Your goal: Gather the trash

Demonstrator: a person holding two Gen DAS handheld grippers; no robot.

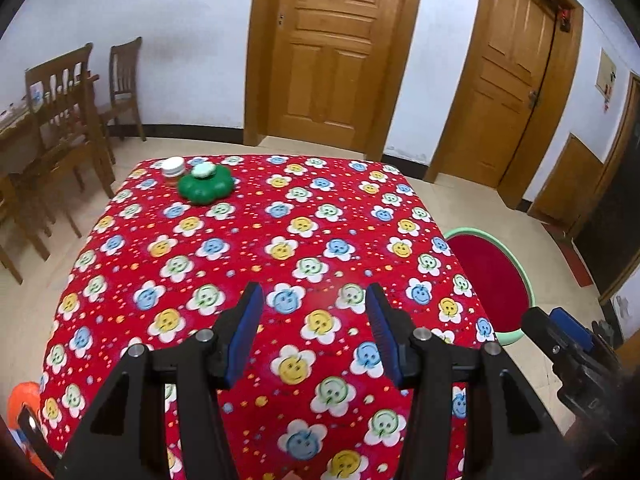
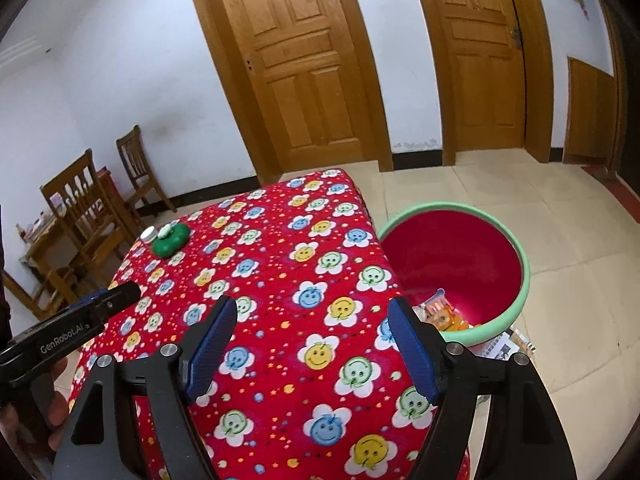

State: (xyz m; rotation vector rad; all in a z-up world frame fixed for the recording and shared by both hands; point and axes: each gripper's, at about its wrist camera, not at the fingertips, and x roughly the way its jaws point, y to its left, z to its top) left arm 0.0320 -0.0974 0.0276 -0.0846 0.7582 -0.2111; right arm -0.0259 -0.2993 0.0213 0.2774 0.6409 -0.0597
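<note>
Crumpled orange wrappers (image 2: 444,312) are seen inside the red, green-rimmed bin (image 2: 520,248) right of the table (image 2: 280,264). Left gripper (image 1: 314,300) and right gripper (image 2: 312,320) are held apart, empty.

- A lived-in home room: panelled wooden doors (image 1: 334,52), white walls, tiled floor (image 2: 560,240).
- Wooden dining chairs (image 1: 64,104) beside the table (image 1: 256,256), which wears a red smiley-flower cloth.
</note>
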